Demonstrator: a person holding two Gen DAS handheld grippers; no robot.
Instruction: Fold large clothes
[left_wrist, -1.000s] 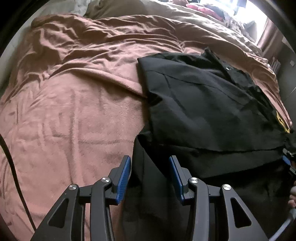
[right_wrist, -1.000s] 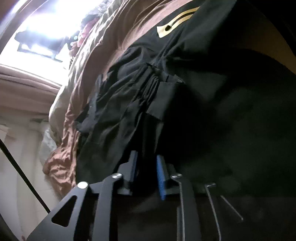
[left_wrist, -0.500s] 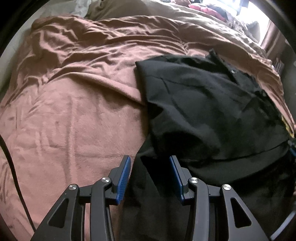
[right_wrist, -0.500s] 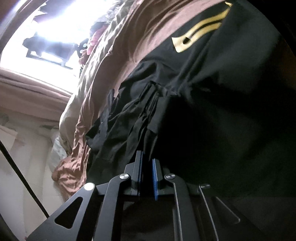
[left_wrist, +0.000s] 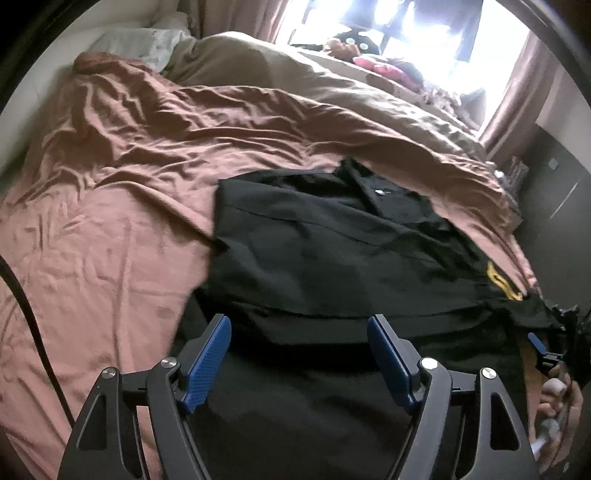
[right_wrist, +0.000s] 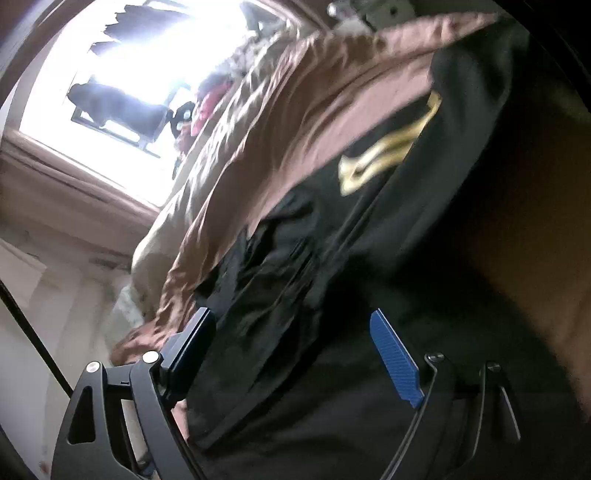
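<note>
A: The left tool (left_wrist: 299, 354) has its jaws wide apart now, with nothing pressed between the blue pads (left_wrist: 207, 360). The right tool (right_wrist: 295, 354) is the same: wide apart, and the cloth lies under it, not in it. Both have just been opening, and I see no fabric caught between the pads of either one.

B: Where is the garment?

A: The black garment (left_wrist: 332, 251) lies on the bed (left_wrist: 110, 229), on the brown cover, folded partly over itself. Its yellow print (left_wrist: 502, 284) is at the right edge. The lower part is just under my two tools.

B: What can go wrong from here?

A: I think the fold is loose. The upper layer sits a little crooked on the lower one, so if I take the next edge with only one layer in the pads, the fold can slide open. Also the right side is bunched near the edge of the bed, and I judge it can slip down there. The right wrist view is blurred, so I cannot check that corner well.

B: And compared with a second ago?

A: Then the right tool was closed on the black cloth and the left one stood narrower. Now both are released, and the left view shows more of the bed and the window (left_wrist: 406, 26).
</note>
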